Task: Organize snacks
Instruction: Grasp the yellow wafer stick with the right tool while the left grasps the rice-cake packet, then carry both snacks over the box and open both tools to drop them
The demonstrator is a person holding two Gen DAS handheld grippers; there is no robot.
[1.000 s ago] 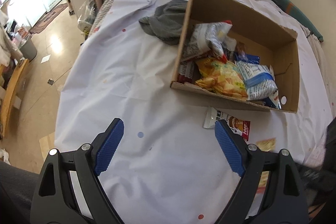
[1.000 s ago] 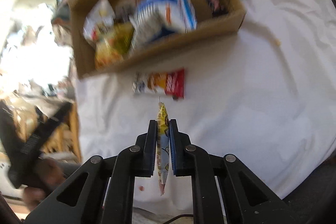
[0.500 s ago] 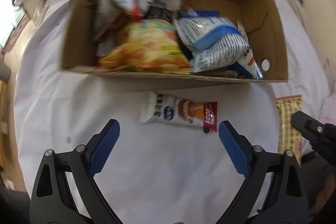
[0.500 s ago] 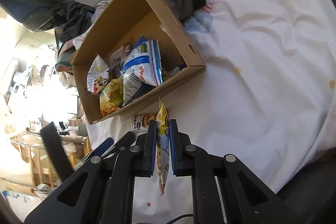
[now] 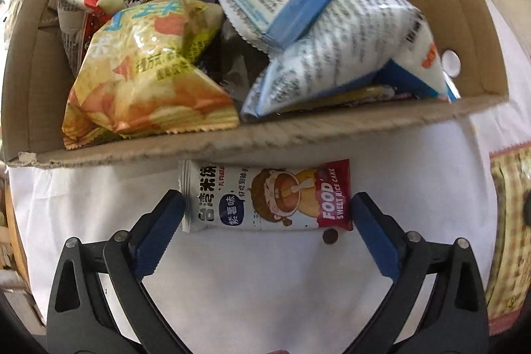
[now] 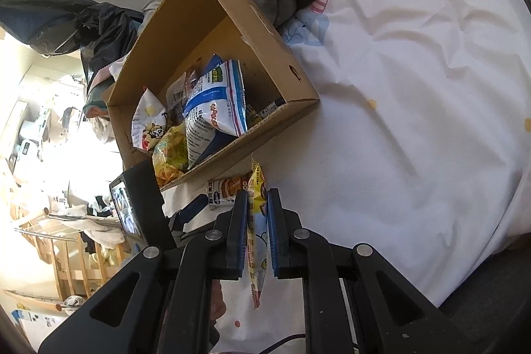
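- Right below the cardboard box's (image 5: pixel 265 138) near wall, the rice cake packet (image 5: pixel 265 196) lies flat between the left gripper's (image 5: pixel 267 214) opening jaws, framed for pickup.
- Right gripper (image 6: pixel 254 211) pinches a yellow snack packet (image 6: pixel 255 241), probably box-bound.

left gripper (image 5: pixel 267 211): black frame arms with triangular cut-outs, silver round screws at the pivots
left fingers (image 5: pixel 159 234): blue ribbed pads on black backing
right gripper (image 6: pixel 255 198): same black frame, silver screws, dark cable trailing beneath
right fingers (image 6: pixel 272 231): blue pads, black outer plates
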